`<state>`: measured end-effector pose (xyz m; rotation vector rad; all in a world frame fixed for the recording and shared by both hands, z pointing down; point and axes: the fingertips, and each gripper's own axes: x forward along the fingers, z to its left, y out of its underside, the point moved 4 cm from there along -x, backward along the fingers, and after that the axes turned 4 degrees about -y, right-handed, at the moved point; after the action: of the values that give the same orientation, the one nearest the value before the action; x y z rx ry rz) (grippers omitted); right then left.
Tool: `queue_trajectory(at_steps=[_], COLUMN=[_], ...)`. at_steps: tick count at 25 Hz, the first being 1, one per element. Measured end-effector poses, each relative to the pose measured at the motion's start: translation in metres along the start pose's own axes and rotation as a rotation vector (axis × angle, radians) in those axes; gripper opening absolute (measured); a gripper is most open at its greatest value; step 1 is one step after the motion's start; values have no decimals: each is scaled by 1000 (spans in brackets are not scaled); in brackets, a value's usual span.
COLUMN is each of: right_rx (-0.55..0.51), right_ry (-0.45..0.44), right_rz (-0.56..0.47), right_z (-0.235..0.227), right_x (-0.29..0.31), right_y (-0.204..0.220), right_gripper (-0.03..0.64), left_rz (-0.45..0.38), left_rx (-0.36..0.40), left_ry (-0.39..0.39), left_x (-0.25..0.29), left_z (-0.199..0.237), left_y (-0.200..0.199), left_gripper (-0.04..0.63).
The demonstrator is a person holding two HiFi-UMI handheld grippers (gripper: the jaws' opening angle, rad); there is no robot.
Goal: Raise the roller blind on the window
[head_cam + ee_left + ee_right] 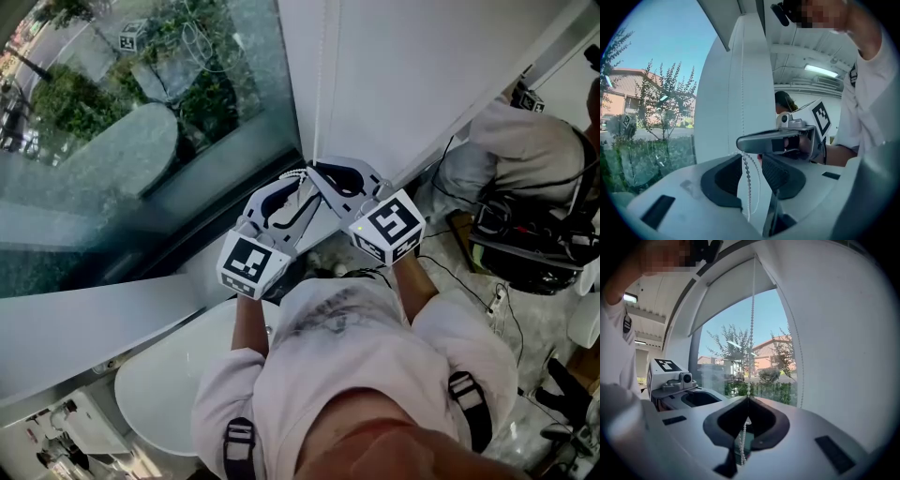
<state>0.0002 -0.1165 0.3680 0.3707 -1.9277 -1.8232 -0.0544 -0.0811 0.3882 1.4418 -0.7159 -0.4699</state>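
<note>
Blind chain (pixel 751 333) pinched in R gripper (pixel 748 398), only its view shows

Window (pixel 141 122) and wall (pixel 422 75) close ahead

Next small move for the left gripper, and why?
Probably close the left gripper on the chain: its jaws stand apart with the chain hanging between them, while the right gripper is shut on the chain. The blind is only partly raised.
</note>
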Motion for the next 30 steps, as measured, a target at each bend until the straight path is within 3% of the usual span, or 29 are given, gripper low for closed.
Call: queue_trajectory(at_steps=[4,14,21,25,30], right_rx=[-2,-26,-30,-36,-37], right_ry=[16,-5,-23,-31,-30], right_rz=[2,9,11,12,17], right_z=[-8,5,8,12,15], right_x=[-2,-1,6,7,10], right_y=[2,-1,1,-2,0], right_gripper=[61,61,61,61,61], left_rz=[-131,-274,-322,-332,-317], left_rx=[-93,-28,-11,-7,-9], left_ry=[-10,-56,-57,-78,-85], left_x=[-13,-5,5,2,4], left_z=[10,27,31,32,33], left_y=[-18,-98,-129,-137,-136], left_gripper=[123,123,115,46,23])
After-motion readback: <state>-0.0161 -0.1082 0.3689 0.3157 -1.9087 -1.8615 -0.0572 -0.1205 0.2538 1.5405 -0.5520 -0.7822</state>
